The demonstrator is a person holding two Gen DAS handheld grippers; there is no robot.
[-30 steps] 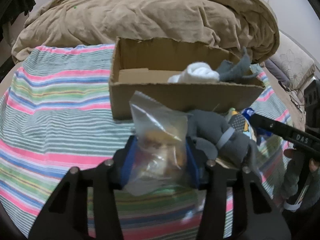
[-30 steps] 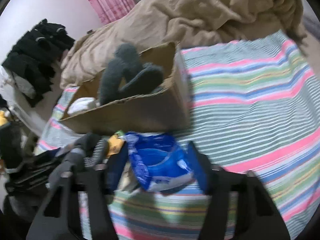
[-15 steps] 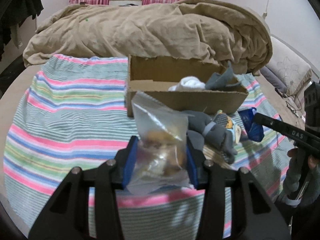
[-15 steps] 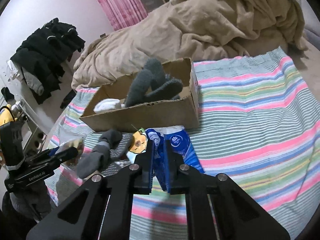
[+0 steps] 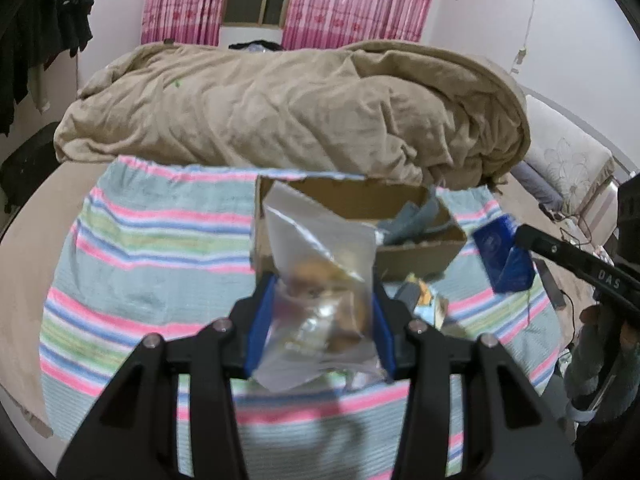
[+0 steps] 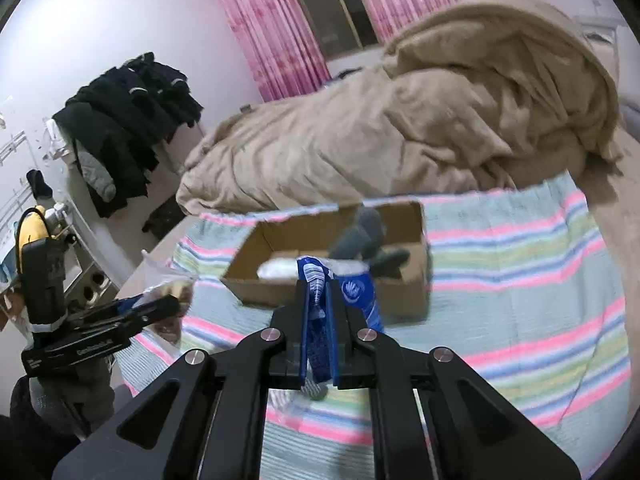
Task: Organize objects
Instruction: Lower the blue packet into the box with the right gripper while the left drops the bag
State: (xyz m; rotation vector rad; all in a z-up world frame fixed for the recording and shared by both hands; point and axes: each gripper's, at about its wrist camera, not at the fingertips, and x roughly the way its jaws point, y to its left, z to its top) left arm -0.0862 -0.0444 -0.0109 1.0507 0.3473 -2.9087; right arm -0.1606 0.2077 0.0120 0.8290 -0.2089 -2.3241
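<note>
My left gripper [image 5: 322, 320] is shut on a clear plastic bag [image 5: 320, 276] with brownish contents, held above the striped blanket [image 5: 152, 248] in front of the cardboard box [image 5: 420, 258]. My right gripper [image 6: 318, 304] is shut on a blue tissue pack [image 6: 356, 292], lifted in the air in front of the box [image 6: 332, 298]. The pack also shows at the right of the left wrist view [image 5: 502, 256]. Grey socks [image 6: 364, 236] and a white item [image 6: 280, 268] lie in the box.
A tan duvet [image 5: 300, 112] is heaped behind the box. A small colourful item [image 5: 424, 300] lies on the blanket by the box front. Dark clothes [image 6: 128, 120] hang at the left wall. A pillow [image 5: 568, 160] lies at the far right.
Both grippers have risen and pulled back from the box, carrying the bag and the tissue pack. The right gripper shut on the pack between the first two frames.
</note>
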